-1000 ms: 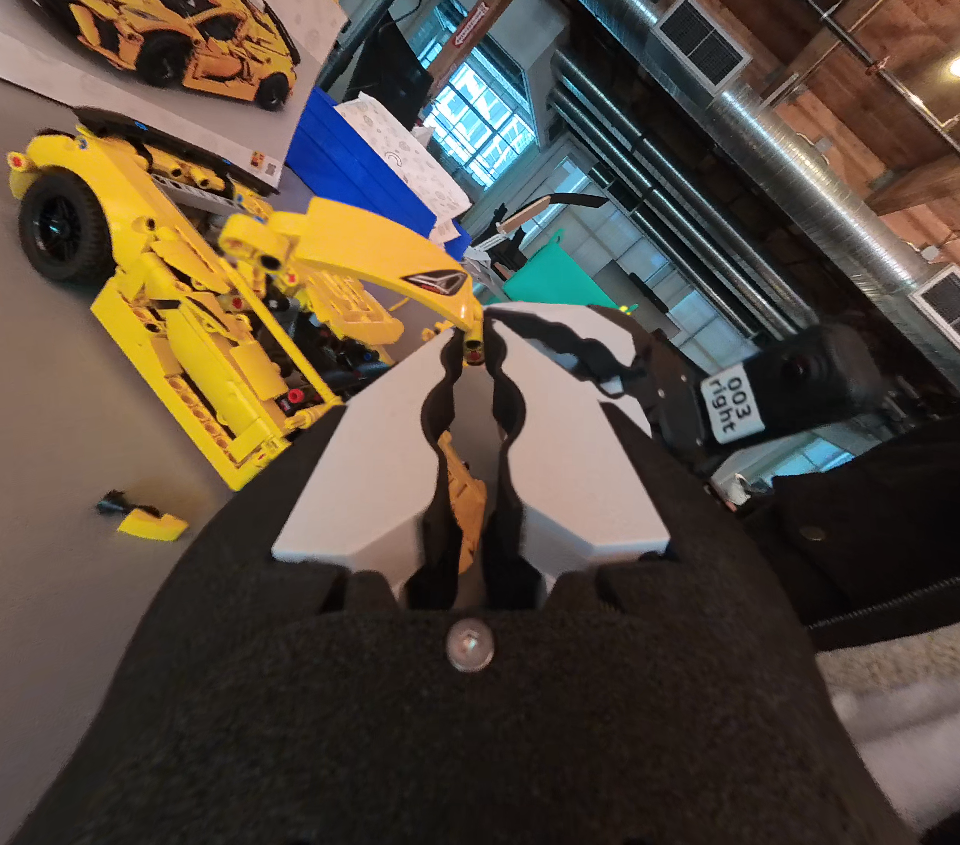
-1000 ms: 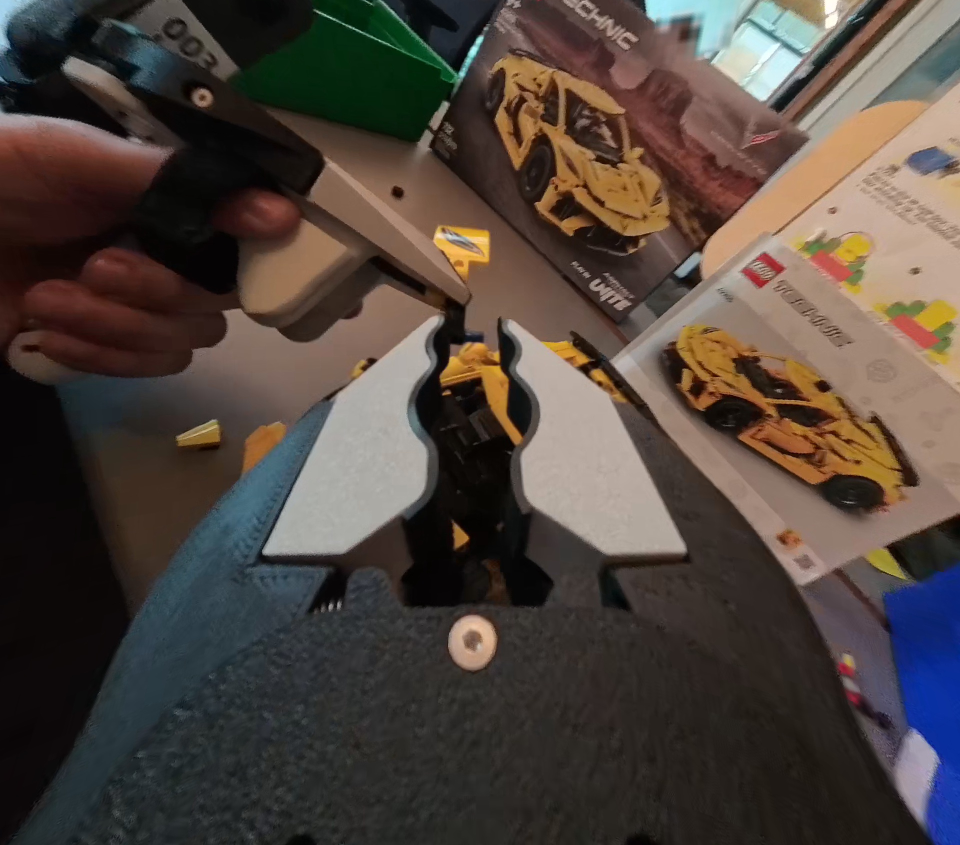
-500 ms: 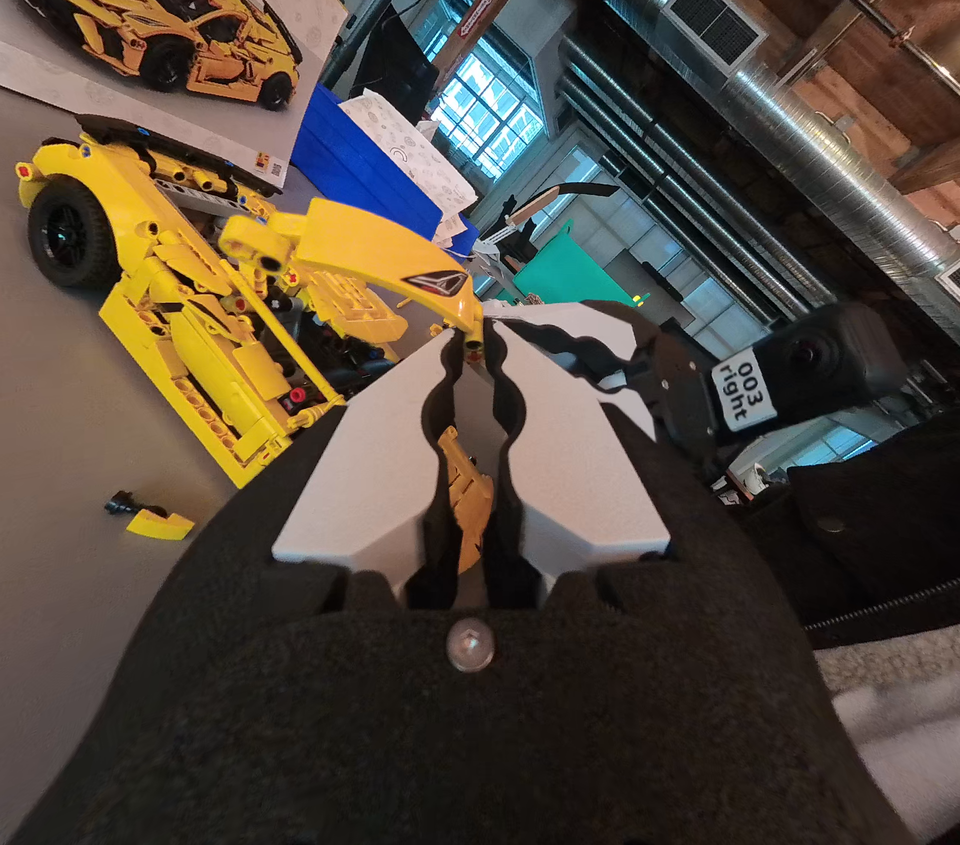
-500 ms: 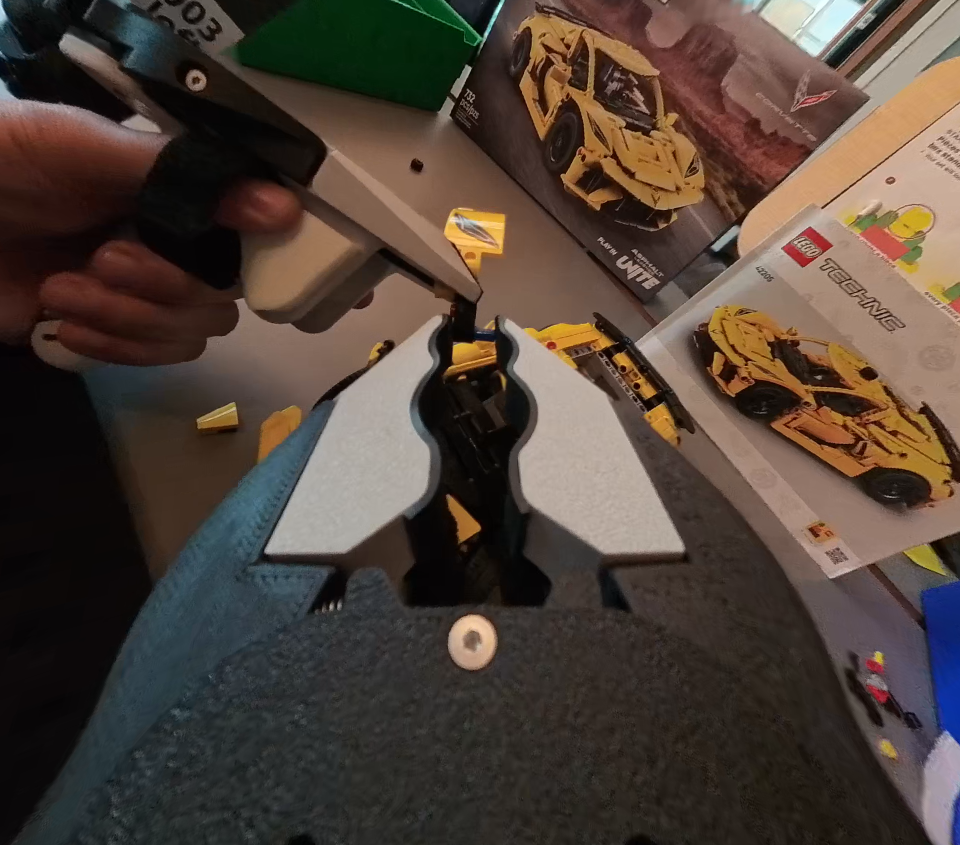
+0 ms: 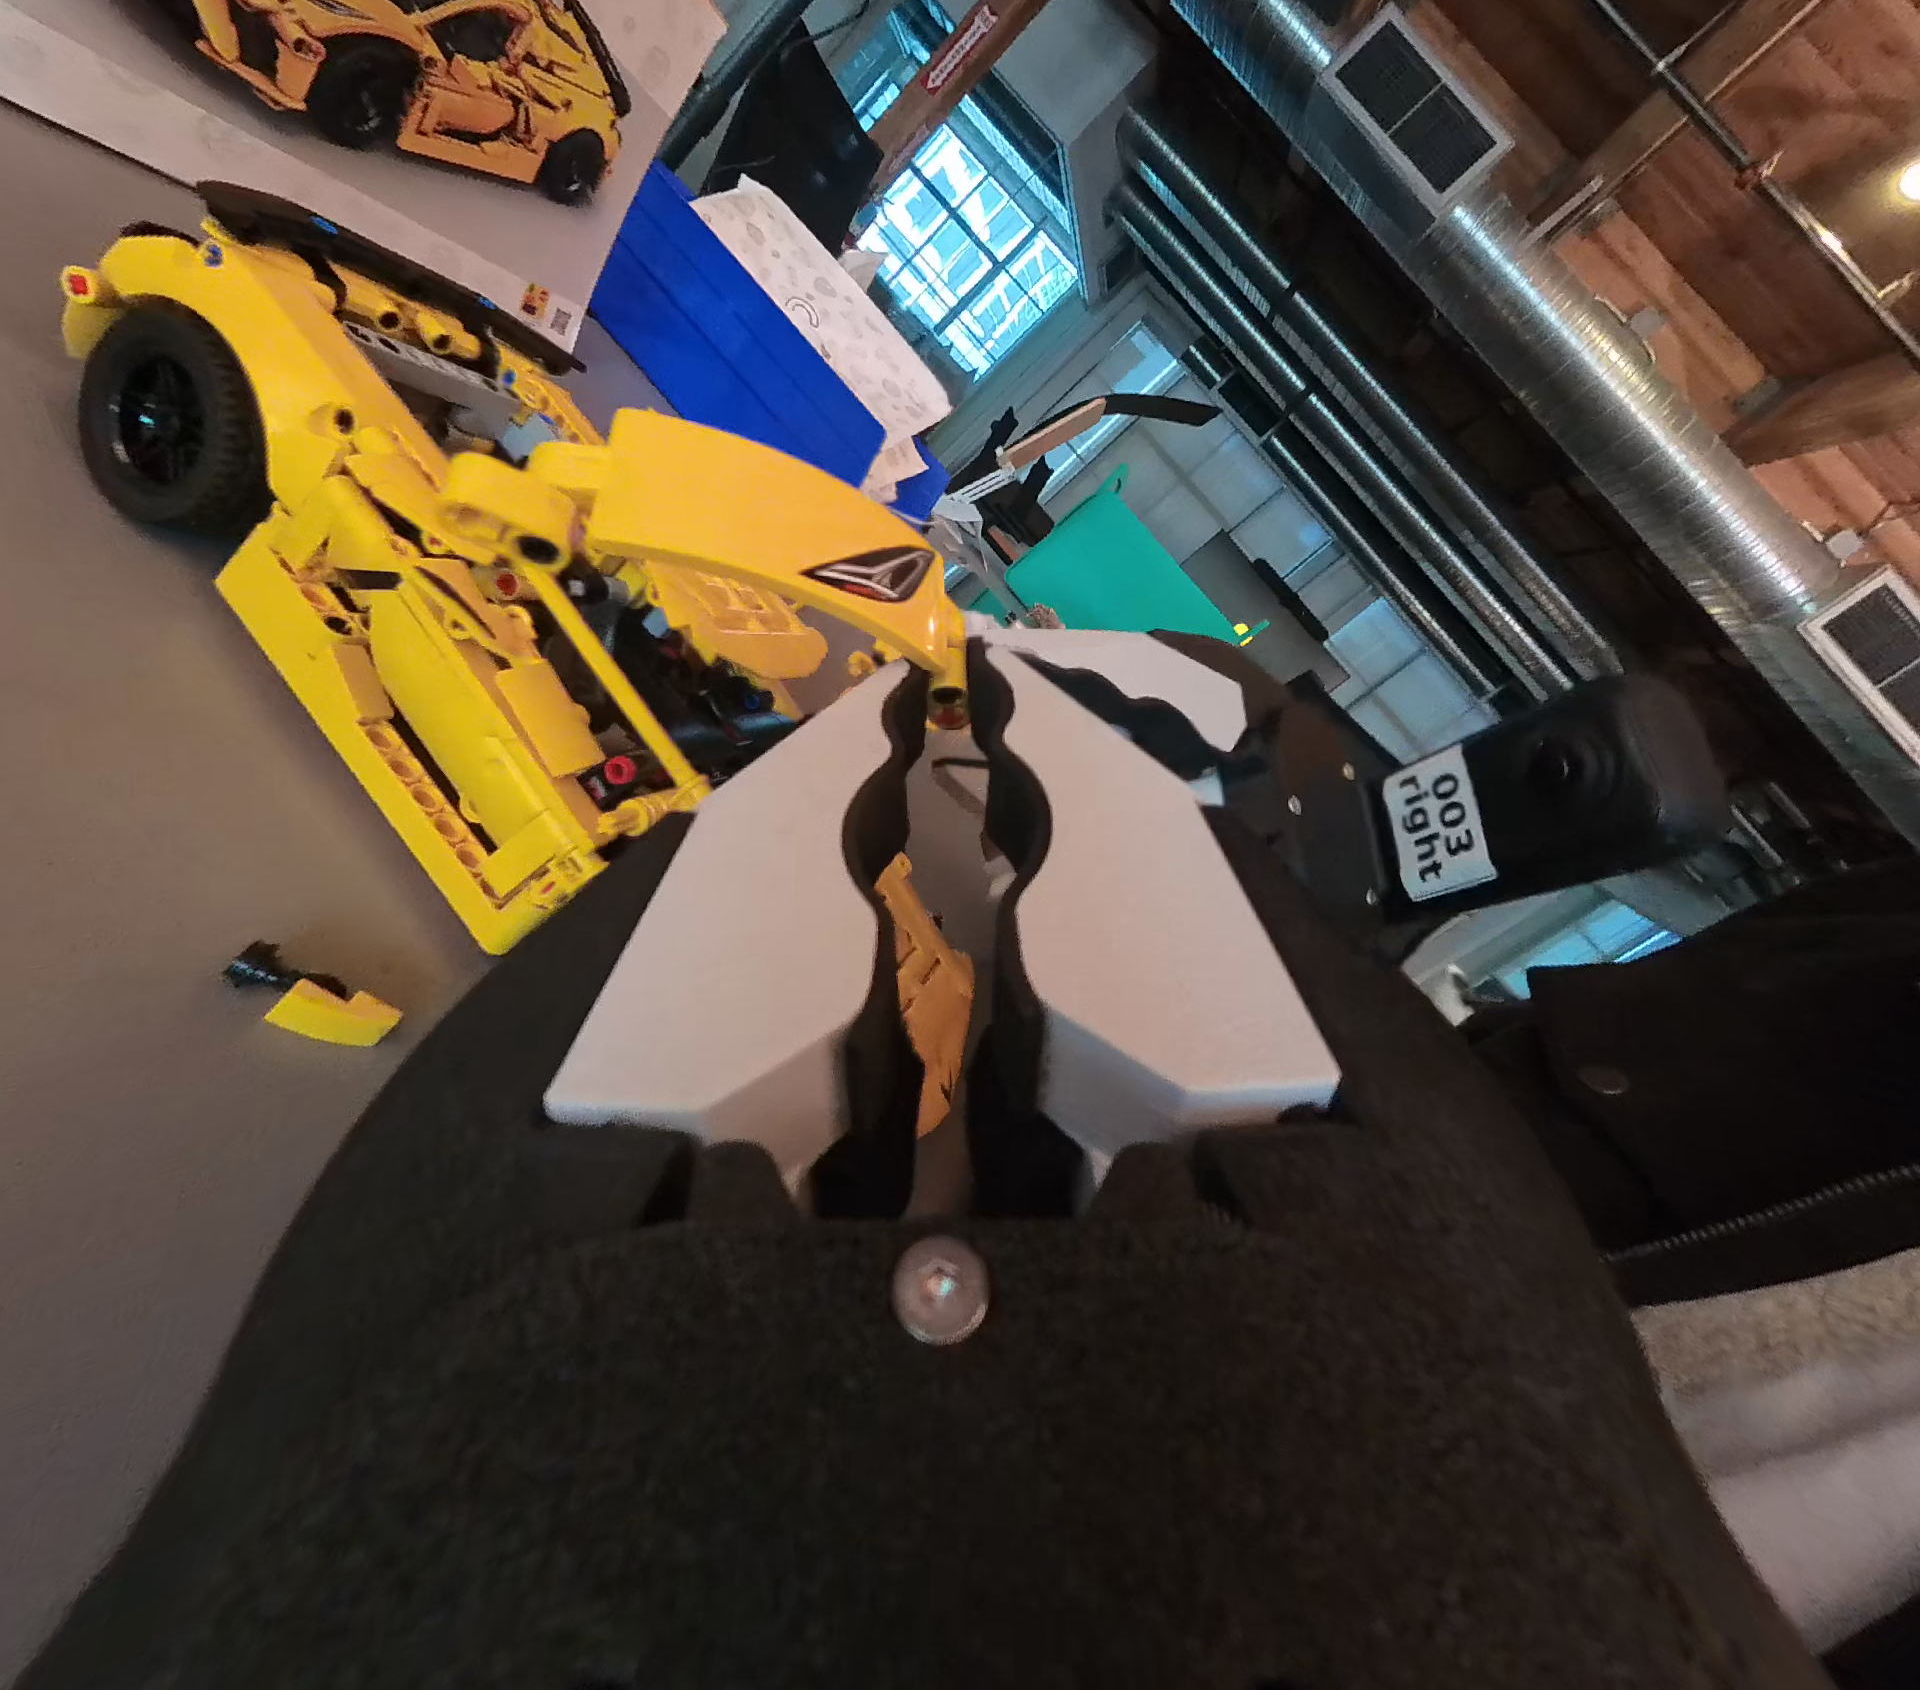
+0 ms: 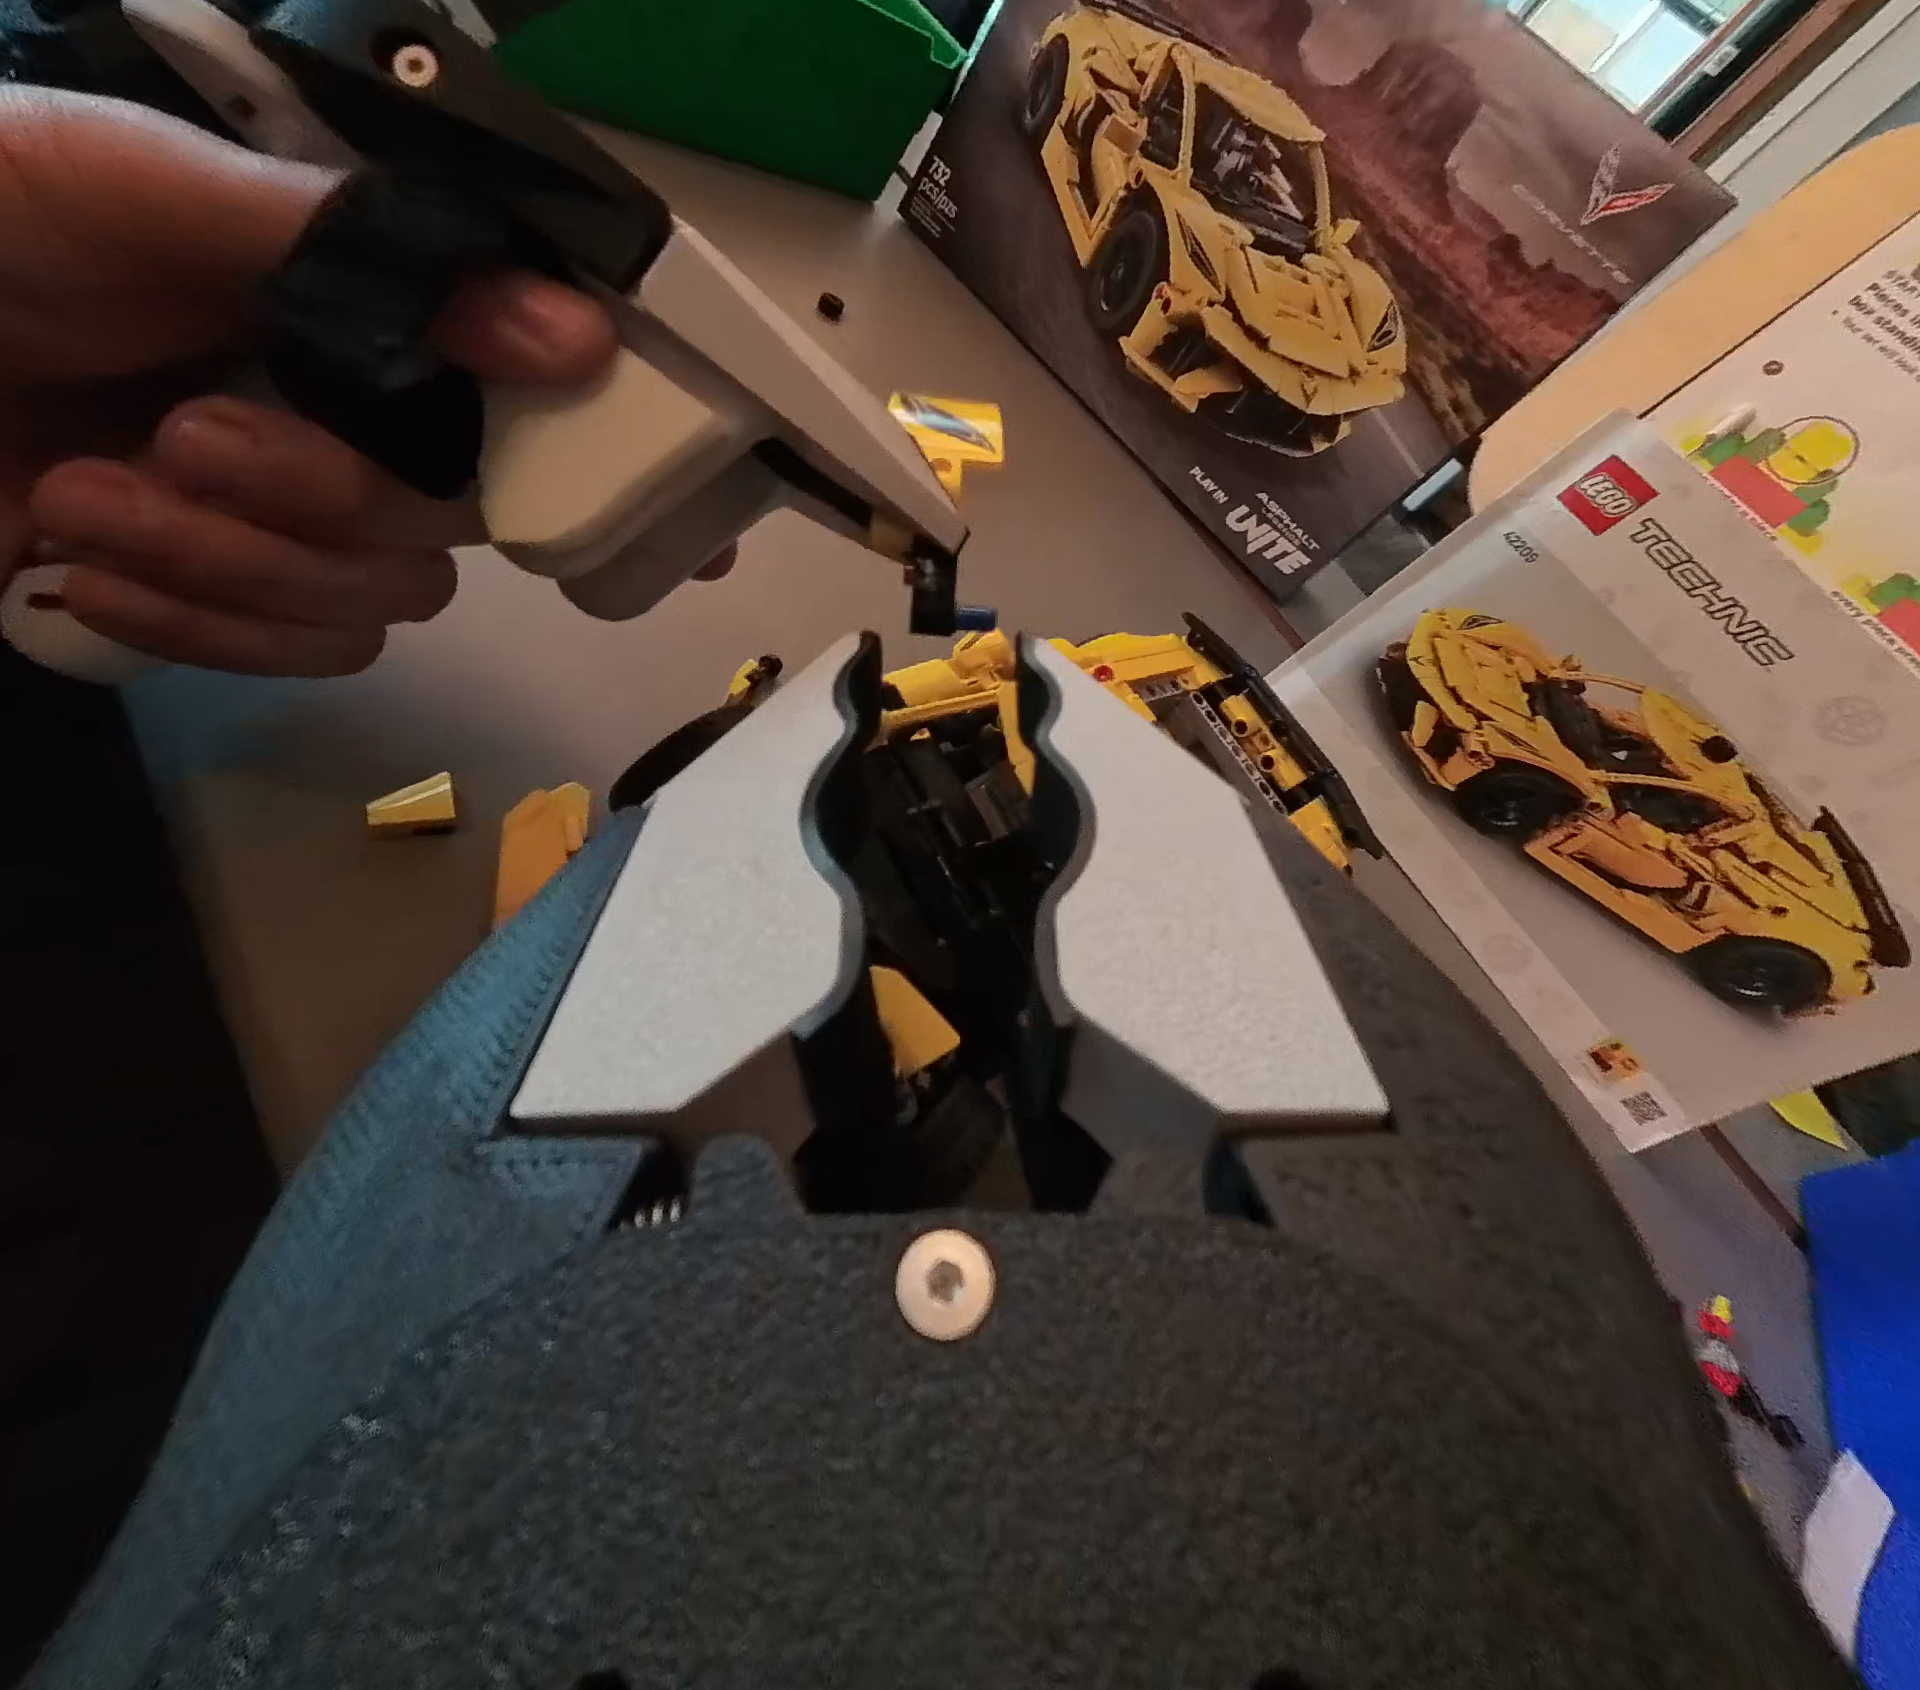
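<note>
Your left claw (image 5: pixel 948 676) is clamped on the end of a yellow panel (image 5: pixel 727 510), with a short black stub carrying a blue pin hanging under its tips. A second ago that stub sat right at the tips of your right claw (image 6: pixel 943 655). Now it hangs just above them, clear of both jaws. The right claw has also parted a little. It stands narrow and empty over the car (image 6: pixel 1226 710), with the car's dark middle showing through the gap. So the panel is carried by the left claw alone, in the air above the car and touching neither the car nor the bench (image 5: pixel 125 809).

Around the car:
- The printed box (image 6: pixel 1299 186) stands behind it.
- The booklet (image 6: pixel 1610 809) lies just beside it.
- A green bin (image 6: pixel 748 9) sits farther back, beyond the box.
- A loose yellow wedge (image 6: pixel 410 804) lies near its front, on the side of your left hand (image 6: pixel 208 445).

The left claw's finger crosses just in front of the right claw's tips, so the two are crowded above the car.
</note>
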`<control>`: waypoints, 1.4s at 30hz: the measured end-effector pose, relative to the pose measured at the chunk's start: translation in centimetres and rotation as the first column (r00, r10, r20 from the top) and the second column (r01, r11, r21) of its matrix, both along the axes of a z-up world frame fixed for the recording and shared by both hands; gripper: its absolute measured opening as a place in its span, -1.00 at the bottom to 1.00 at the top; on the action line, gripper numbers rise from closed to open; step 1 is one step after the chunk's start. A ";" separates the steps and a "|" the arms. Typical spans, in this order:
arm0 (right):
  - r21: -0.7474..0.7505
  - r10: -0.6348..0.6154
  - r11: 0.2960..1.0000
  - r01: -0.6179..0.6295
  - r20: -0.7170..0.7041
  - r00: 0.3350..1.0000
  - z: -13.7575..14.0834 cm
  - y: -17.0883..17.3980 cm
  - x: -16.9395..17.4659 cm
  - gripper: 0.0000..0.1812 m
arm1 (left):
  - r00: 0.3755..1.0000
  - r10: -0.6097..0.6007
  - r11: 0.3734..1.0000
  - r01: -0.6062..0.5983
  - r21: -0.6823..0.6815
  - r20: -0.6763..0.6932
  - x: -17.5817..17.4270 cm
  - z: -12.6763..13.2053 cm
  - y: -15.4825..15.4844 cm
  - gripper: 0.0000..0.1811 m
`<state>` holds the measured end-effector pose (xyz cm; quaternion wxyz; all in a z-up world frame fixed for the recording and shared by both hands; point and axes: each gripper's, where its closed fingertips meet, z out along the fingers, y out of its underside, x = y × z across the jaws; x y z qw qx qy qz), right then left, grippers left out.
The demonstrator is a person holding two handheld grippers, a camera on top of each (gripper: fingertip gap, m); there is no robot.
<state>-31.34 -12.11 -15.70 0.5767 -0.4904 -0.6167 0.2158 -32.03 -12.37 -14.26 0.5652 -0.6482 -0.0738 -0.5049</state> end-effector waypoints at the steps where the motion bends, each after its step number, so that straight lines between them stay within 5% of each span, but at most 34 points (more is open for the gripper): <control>1: 0.002 -0.006 1.000 0.006 -0.012 1.000 0.2 0.1 0.0 -0.73 | 1.000 -0.012 1.000 0.012 -0.004 0.018 0.1 0.0 0.0 -0.93; 8: -0.050 0.095 0.994 -0.097 -0.038 0.995 1.2 -0.7 0.5 -0.83 | 0.960 -0.174 0.984 0.176 0.011 0.220 1.1 0.9 -0.7 -0.93; 11: -0.151 0.157 0.974 -0.168 -0.082 0.984 2.0 -0.3 1.4 -0.84 | 0.968 -0.230 0.973 0.229 0.020 0.100 1.7 0.9 -1.5 -0.86; 12: -0.212 0.186 0.956 -0.203 -0.094 0.978 2.2 -0.2 1.8 -0.84 | 0.977 -0.212 0.977 0.212 0.018 0.021 1.3 0.7 -1.7 -0.69; 16: -0.545 0.367 0.726 -0.420 -0.209 0.906 2.5 -1.4 3.2 -0.84 | 0.948 -0.044 0.979 0.104 0.175 -0.315 -1.0 1.7 -2.8 -0.52; 17: -0.629 0.417 0.626 -0.460 -0.228 0.880 2.4 -2.1 3.5 -0.84 | 0.933 -0.035 0.970 0.119 0.213 -0.358 -0.7 2.0 -3.1 -0.24; 20: -0.676 0.453 0.539 -0.503 -0.271 0.849 2.7 -2.6 3.9 -0.83 | 0.911 -0.036 0.967 0.136 0.217 -0.410 -0.5 1.6 -3.1 -0.03; 23: -0.719 0.513 0.468 -0.514 -0.252 0.820 2.0 -3.9 4.2 -0.84 | 0.915 -0.039 0.949 0.159 0.272 -0.401 -0.2 2.4 -3.6 -0.03; 27: -0.722 0.582 0.485 -0.493 -0.153 0.798 0.3 -5.4 4.3 -0.83 | 0.849 -0.220 0.901 0.366 0.233 -0.481 3.8 1.0 -5.4 -0.08; 30: -0.716 0.597 0.488 -0.500 -0.143 0.789 0.2 -5.6 4.5 -0.83 | 0.764 -0.363 0.863 0.492 0.117 -0.534 5.6 -1.1 -6.6 -0.52; 32: -0.723 0.609 0.477 -0.499 -0.138 0.781 0.1 -5.8 4.6 -0.83 | 0.763 -0.338 0.872 0.474 0.122 -0.552 5.5 -1.1 -6.3 -0.71; 42: -0.719 0.503 0.469 -0.512 -0.258 0.825 1.5 -4.6 3.7 -0.84 | 0.797 -0.204 0.909 0.370 0.193 -0.568 4.8 -0.3 -5.4 -0.72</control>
